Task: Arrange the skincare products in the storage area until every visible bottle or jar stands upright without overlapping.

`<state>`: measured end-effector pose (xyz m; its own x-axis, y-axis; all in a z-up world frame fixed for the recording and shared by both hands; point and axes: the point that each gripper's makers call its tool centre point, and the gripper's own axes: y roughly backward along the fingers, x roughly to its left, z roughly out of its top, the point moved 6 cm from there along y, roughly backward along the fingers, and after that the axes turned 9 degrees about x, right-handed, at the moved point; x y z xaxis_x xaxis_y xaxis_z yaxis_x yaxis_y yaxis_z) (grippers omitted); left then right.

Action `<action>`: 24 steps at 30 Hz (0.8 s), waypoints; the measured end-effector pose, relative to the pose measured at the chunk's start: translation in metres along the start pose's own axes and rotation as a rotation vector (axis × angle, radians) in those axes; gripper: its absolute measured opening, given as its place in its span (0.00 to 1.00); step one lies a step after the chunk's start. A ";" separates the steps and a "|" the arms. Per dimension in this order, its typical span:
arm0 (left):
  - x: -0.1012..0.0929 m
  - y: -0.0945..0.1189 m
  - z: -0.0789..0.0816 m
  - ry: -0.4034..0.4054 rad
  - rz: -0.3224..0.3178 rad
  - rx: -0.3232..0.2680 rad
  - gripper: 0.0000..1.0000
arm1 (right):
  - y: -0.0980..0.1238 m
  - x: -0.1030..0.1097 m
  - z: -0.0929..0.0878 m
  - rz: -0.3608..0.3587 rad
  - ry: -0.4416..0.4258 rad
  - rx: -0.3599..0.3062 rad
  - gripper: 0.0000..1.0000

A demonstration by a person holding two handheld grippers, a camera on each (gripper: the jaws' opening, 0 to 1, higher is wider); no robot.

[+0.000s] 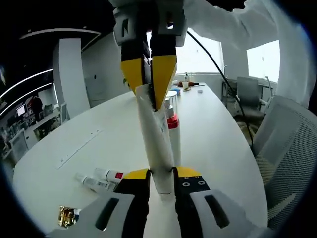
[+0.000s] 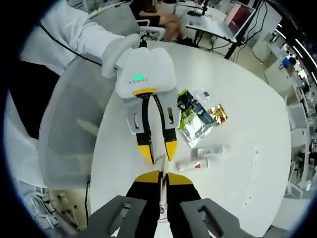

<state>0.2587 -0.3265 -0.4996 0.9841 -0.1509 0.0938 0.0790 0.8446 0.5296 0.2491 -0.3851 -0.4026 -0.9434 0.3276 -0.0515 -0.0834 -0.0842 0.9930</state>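
One white tube [image 1: 157, 144] held upright, both grippers' fingers [image 1: 161, 184] [image 2: 164, 186] clamped on its ends; two tubes [image 1: 101, 179] lie flat on tabletop [image 1: 218, 139].

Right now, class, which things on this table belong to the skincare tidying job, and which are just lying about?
Job:
- long white squeeze tube, clamped by both tongs, left and right
- two small white tubes lying flat
- clear bottle with a red band, upright

Lying about:
- green and clear packets
- gold foil wrapper
- grey mesh chair
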 end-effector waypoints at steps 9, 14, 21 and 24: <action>0.002 -0.004 -0.001 0.006 -0.020 0.009 0.16 | 0.001 0.000 -0.002 0.014 -0.021 0.018 0.00; 0.003 -0.004 -0.001 0.005 -0.021 0.010 0.16 | 0.001 -0.001 -0.003 0.027 -0.020 0.008 0.00; 0.001 -0.004 -0.006 0.010 -0.026 0.025 0.18 | -0.003 0.000 -0.010 0.028 0.001 0.022 0.00; 0.001 -0.004 -0.006 0.017 -0.026 0.018 0.18 | -0.002 0.000 -0.013 0.034 -0.011 0.012 0.00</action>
<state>0.2599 -0.3271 -0.5066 0.9843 -0.1640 0.0660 0.1017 0.8308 0.5471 0.2451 -0.3972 -0.4059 -0.9419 0.3354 -0.0166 -0.0474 -0.0839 0.9953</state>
